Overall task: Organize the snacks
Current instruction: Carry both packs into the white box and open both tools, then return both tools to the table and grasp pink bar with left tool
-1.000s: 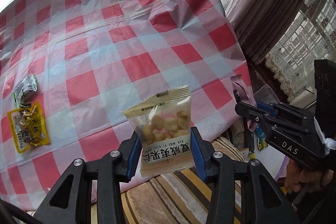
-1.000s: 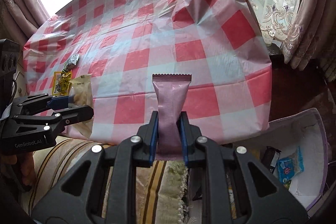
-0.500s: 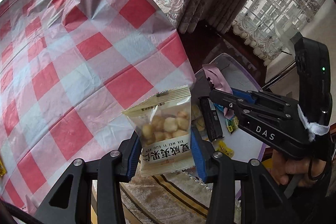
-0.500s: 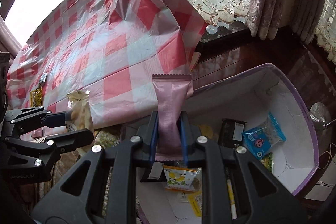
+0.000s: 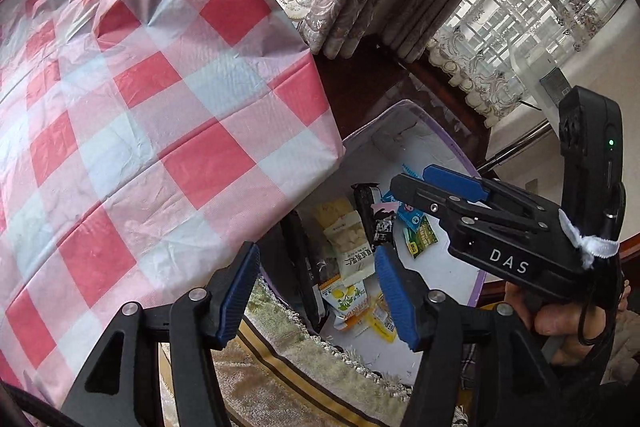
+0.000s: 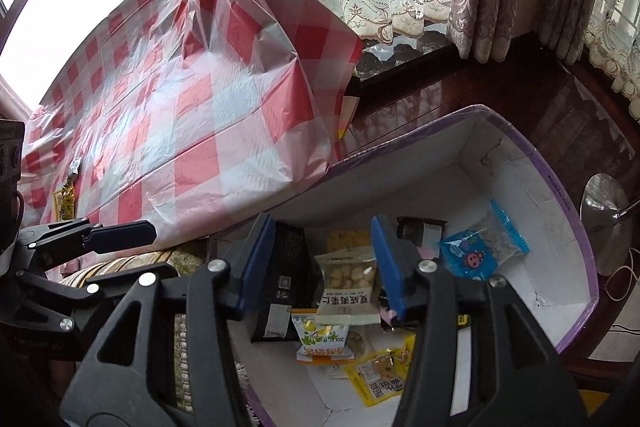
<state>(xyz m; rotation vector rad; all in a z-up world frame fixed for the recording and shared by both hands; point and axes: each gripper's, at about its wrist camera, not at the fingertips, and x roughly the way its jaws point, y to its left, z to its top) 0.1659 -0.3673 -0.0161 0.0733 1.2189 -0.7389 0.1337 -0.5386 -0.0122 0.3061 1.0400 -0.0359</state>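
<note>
My left gripper (image 5: 316, 291) hangs over a white box with a purple rim (image 5: 452, 143); its jaws are opening and nothing is between the pads. The clear nut packet (image 5: 352, 251) lies loose in the box below. My right gripper (image 6: 322, 263) is over the same box (image 6: 560, 187), its jaws opening too and holding nothing. The nut packet (image 6: 348, 283) rests on other snacks. Only a pink sliver of the pink bar (image 6: 425, 251) shows past the right finger. Each gripper appears in the other's view: the right (image 5: 408, 181), the left (image 6: 132, 251).
In the box lie a blue packet (image 6: 484, 247), black packets (image 6: 280, 279), a lemon-print packet (image 6: 324, 339) and yellow packets (image 6: 380, 371). The red-checked tablecloth (image 6: 192, 115) overhangs the box's left side; a yellow snack (image 6: 64, 201) and a small silver one (image 6: 74, 169) stay on the table.
Both grippers swung from over the table to over the box. The left one let go of the nut packet and the right one let go of the pink bar; both dropped into the box.
</note>
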